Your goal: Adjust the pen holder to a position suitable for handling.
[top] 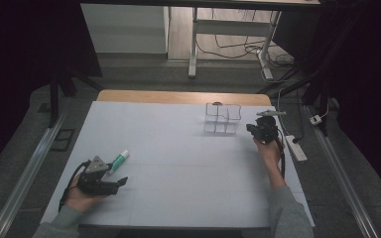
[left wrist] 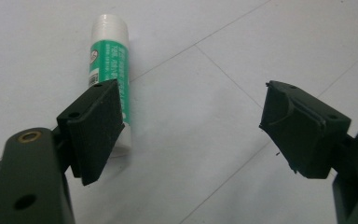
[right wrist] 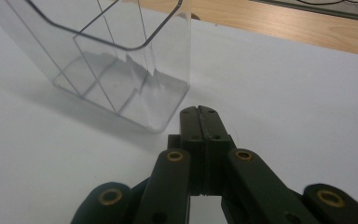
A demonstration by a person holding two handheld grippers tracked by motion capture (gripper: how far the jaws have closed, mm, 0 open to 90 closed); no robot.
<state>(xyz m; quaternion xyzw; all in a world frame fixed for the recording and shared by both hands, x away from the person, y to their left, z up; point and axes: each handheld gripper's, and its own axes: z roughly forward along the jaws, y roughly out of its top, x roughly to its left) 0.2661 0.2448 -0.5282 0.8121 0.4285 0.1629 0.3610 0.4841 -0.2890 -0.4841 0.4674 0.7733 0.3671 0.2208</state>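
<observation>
A green and white glue stick (top: 119,161) lies on the white table cover at the front left. My left gripper (top: 118,180) rests just in front of it, open. In the left gripper view the glue stick (left wrist: 109,79) lies past the left-hand jaw, which hides part of it, and bare cover lies between the jaws of the left gripper (left wrist: 191,107). A clear plastic organiser (top: 222,119) with several compartments stands at the back right. My right gripper (top: 252,129) sits just to its right, shut on nothing. In the right gripper view the right gripper (right wrist: 200,112) stands just short of the organiser (right wrist: 116,60).
A white cover (top: 178,163) spreads over the wooden table (top: 178,96), whose far edge shows bare. A white power strip (top: 295,148) lies at the table's right edge. Desk legs and cables (top: 238,47) stand on the floor beyond.
</observation>
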